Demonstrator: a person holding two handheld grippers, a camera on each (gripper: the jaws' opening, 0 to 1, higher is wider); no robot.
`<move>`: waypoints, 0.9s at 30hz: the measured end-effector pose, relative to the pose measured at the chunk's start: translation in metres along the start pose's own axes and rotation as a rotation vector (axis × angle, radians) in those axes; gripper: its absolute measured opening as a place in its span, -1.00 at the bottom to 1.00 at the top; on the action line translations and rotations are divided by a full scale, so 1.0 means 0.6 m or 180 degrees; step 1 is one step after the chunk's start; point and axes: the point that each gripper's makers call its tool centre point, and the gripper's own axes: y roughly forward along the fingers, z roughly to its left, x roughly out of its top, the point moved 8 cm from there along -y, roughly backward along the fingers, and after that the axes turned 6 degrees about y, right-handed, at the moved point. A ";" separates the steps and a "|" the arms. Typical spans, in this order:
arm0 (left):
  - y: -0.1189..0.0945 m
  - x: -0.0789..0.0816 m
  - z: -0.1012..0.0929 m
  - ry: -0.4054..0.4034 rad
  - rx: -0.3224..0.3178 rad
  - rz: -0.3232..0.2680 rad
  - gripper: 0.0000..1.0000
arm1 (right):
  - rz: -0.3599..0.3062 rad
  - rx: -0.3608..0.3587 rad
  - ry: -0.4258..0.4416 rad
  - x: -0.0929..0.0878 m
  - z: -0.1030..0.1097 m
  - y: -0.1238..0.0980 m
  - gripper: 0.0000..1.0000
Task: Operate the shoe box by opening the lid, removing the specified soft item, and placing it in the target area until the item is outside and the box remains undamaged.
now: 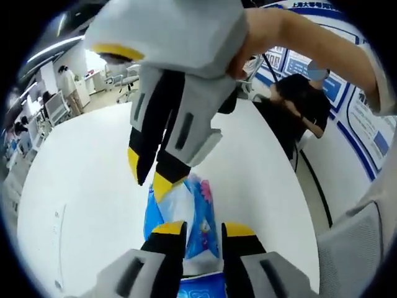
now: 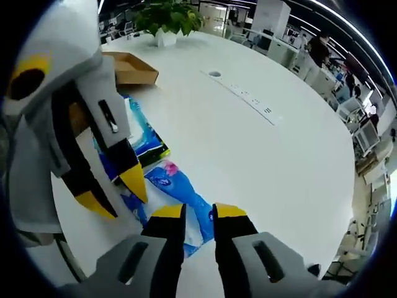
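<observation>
A soft blue-and-white pack (image 1: 186, 211) with a pink mark lies lengthwise on the white table (image 1: 80, 186). My left gripper (image 1: 203, 230) has its jaws close on either side of the near end, and the pack fills the gap between them. My right gripper (image 1: 149, 174) reaches in from above, its yellow tips at the pack's far end. In the right gripper view the same pack (image 2: 180, 189) runs in between the jaws of my right gripper (image 2: 198, 212), which stand a narrow gap apart. I cannot tell whether they pinch it. The left gripper (image 2: 115, 191) enters there from the left.
A second, darker blue pack (image 2: 144, 138) lies behind the first. An open brown cardboard box (image 2: 127, 68) and a potted plant (image 2: 167, 17) stand farther back. A cable port strip (image 2: 245, 93) runs across the table. People and office chairs are beyond the table edge (image 1: 298, 105).
</observation>
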 end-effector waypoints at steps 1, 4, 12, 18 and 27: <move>-0.004 -0.001 0.001 0.0002 0.0021 0.0002 -0.52 | -0.0004 0.0004 -0.0002 0.001 0.002 -0.003 -0.68; -0.025 -0.004 0.000 -0.0050 0.0082 -0.0008 -0.46 | -0.0015 -0.0013 -0.0025 0.007 0.009 -0.014 -0.64; -0.067 -0.015 -0.014 -0.0182 0.0239 -0.0100 -0.35 | -0.0031 -0.0048 -0.0111 0.019 0.033 -0.048 -0.50; -0.105 -0.026 -0.029 -0.0283 0.0361 -0.0171 -0.24 | -0.0018 -0.0092 -0.0156 0.021 0.061 -0.075 -0.41; -0.164 -0.044 -0.058 -0.0352 0.0501 -0.0223 -0.05 | -0.0029 -0.0129 -0.0178 0.022 0.102 -0.106 -0.29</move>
